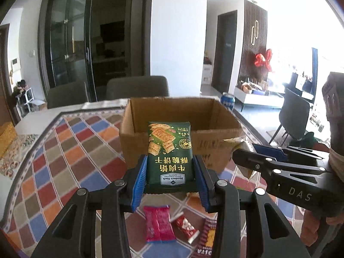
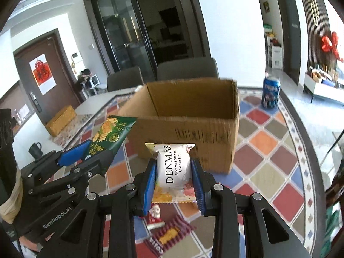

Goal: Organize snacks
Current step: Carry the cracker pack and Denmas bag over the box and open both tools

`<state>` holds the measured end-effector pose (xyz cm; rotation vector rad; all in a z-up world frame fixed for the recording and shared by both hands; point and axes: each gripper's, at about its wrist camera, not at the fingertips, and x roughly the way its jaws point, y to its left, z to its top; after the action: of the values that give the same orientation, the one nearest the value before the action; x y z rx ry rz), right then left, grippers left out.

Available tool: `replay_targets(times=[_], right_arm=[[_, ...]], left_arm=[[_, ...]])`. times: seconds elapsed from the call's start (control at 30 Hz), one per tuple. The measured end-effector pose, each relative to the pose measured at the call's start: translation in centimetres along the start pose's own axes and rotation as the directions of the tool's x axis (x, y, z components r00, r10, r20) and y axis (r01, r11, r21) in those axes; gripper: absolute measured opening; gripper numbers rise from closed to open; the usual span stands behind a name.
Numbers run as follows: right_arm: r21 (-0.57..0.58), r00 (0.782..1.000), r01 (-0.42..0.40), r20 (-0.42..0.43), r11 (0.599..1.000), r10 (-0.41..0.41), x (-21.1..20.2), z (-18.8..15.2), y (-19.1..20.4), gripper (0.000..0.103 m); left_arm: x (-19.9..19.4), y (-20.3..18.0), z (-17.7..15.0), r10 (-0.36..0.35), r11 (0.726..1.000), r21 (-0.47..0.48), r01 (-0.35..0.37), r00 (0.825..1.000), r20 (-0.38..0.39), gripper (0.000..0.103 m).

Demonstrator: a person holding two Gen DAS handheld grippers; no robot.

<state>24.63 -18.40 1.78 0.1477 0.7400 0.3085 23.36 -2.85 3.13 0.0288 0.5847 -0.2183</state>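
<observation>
My left gripper [image 1: 170, 173] is shut on a green cracker pack [image 1: 169, 150], held upright above the table in front of an open cardboard box [image 1: 182, 133]. My right gripper [image 2: 173, 177] is shut on a white Denmas cheese ball pack [image 2: 173, 167], held just before the same box [image 2: 189, 124]. The right gripper shows in the left wrist view [image 1: 243, 157] at the right. The left gripper and green pack [image 2: 111, 133] show in the right wrist view at the left. On the table below lie a pink pack [image 1: 159, 223], a red-and-white bar [image 1: 186, 228] and a dark striped pack [image 1: 207, 238].
A patterned tablecloth [image 1: 71, 150] covers the table. A blue can [image 2: 270, 92] stands behind and to the right of the box. Two grey chairs [image 1: 137, 88] stand at the far side. A black mug [image 2: 35, 149] and a yellow box [image 2: 61, 119] are at the left.
</observation>
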Motion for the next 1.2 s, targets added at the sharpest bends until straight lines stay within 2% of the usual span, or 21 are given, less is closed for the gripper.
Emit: replay_targets(times=[0.47, 0.67, 1.1, 1.17, 1.2], right_arm=[[-0.041, 0.999, 0.01, 0.051, 0.999, -0.008, 1.0, 5.9, 0.9, 0.033], [-0.065, 0.997, 0.032, 0.067, 0.997, -0.028, 1.8, 8.3, 1.4, 0.033], [-0.063, 0.998, 0.063, 0.003, 0.996, -0.063, 6.2, 11.3, 0.1, 0.034], [-0.058, 0.998, 0.064, 0.0, 0.996, -0.064, 6.8, 11.6, -0.2, 0.037], [-0.058, 0.998, 0.069, -0.005, 0.996, -0.07, 7.0, 11.7, -0.3, 0.043]], left_arm=[[1.6, 2.5, 5.4, 0.007, 1.0, -0.014, -0.006, 0.999, 0.051, 0.042], [3.6, 3.7, 7.3, 0.009, 1.0, -0.021, -0.008, 1.0, 0.019, 0.042], [8.7, 4.2, 9.6, 0.011, 1.0, 0.014, -0.01, 0.998, -0.066, 0.042], [9.3, 4.0, 9.7, 0.023, 0.999, 0.029, -0.021, 0.996, -0.084, 0.046], [9.4, 3.9, 9.7, 0.033, 0.999, 0.03, -0.03, 0.996, -0.087, 0.053]])
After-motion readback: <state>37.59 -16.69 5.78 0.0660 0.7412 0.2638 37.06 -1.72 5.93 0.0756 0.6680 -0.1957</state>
